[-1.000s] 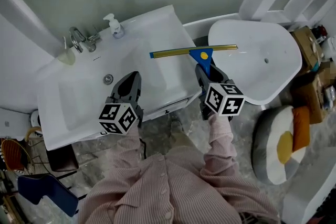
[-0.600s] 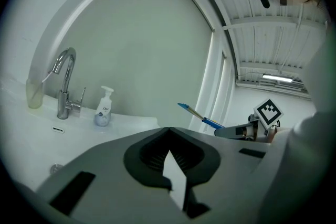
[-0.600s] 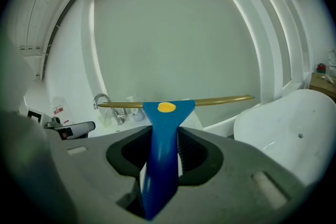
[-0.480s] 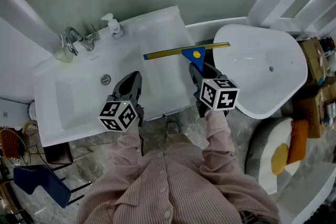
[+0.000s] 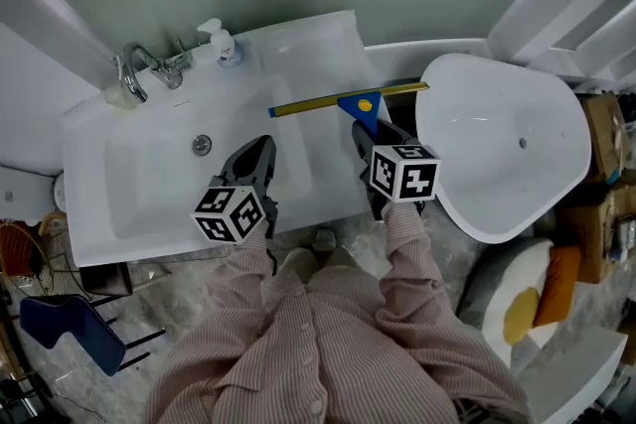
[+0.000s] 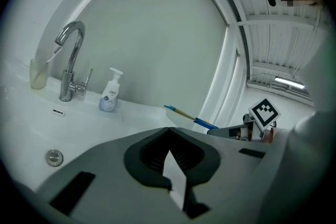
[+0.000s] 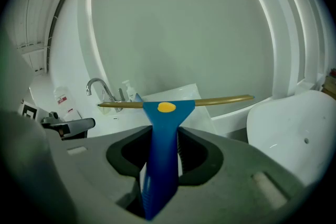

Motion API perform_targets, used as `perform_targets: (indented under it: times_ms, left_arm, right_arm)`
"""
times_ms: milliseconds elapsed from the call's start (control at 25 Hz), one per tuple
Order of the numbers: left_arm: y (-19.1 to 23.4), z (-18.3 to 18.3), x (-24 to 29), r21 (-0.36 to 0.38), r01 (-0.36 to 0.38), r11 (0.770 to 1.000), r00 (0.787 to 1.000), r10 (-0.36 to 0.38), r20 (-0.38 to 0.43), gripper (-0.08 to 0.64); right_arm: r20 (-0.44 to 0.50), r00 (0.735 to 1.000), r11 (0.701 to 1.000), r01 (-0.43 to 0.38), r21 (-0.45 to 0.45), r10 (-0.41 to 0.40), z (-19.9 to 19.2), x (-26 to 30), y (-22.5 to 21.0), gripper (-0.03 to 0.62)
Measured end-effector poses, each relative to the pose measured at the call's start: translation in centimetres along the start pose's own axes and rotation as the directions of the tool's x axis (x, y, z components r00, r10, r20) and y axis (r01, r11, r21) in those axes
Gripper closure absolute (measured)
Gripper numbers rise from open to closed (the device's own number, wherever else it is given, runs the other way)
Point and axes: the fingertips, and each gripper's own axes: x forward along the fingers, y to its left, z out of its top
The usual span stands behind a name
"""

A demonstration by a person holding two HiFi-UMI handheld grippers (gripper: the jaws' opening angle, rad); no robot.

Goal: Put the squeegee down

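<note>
squeegee (image 5: 360,104): blue handle, yellow dot, gold blade bar; sink (image 5: 139,204) and bathtub (image 5: 497,154) white; left gripper (image 5: 256,150), right gripper (image 5: 370,130) dark grey, cubes black-and-white squares; sleeves (image 5: 402,253) pink pinstripe; chair (image 5: 65,338) at 8 o'clock blue

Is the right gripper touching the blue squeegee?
Touching. The right gripper view shows the right gripper with both jaws pressed on the handle of the squeegee.

Pale pink, finely striped shirt (image 5: 323,353) with a buttoned front and long sleeves (image 5: 405,248). The left gripper (image 5: 253,157) and right gripper (image 5: 366,128) are dark grey and matte — each carries a white cube (image 5: 235,213) with black square markers.
</note>
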Motion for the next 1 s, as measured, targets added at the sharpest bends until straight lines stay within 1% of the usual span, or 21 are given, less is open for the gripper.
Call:
perform_targets:
  times_ms: [200, 440, 560, 760, 1000]
  left_arm:
    - [1.4, -1.3, 1.3, -0.035, -0.002, 0.999, 0.998, 0.000, -0.057, 0.558]
    - [3.5, -2.9, 3.1, -0.085, -0.008, 0.996, 0.993, -0.002, -0.115, 0.558]
    - [4.1, -3.8, 3.7, -0.107, -0.011, 0.994, 0.989, -0.005, -0.145, 0.558]
    - [4.9, -4.9, 4.4, -0.130, -0.011, 0.991, 0.984, -0.012, -0.176, 0.558]
    - [5.8, -5.6, 4.7, -0.150, -0.021, 0.988, 0.981, -0.009, -0.195, 0.558]
  right_arm:
    - [-0.075, 0.997, 0.999, 0.026, -0.021, -0.027, -1.0, 2.6, -0.5, 0.456]
    - [-0.138, 0.987, 0.995, 0.072, -0.074, -0.082, -1.6, 5.4, -1.0, 0.456]
    - [-0.170, 0.980, 0.993, 0.085, -0.085, -0.099, -2.4, 6.5, -1.2, 0.456]
    - [-0.219, 0.966, 0.985, 0.114, -0.126, -0.140, -3.8, 7.7, -1.6, 0.456]
    - [-0.258, 0.949, 0.976, 0.144, -0.162, -0.182, -4.9, 8.3, -2.2, 0.456]
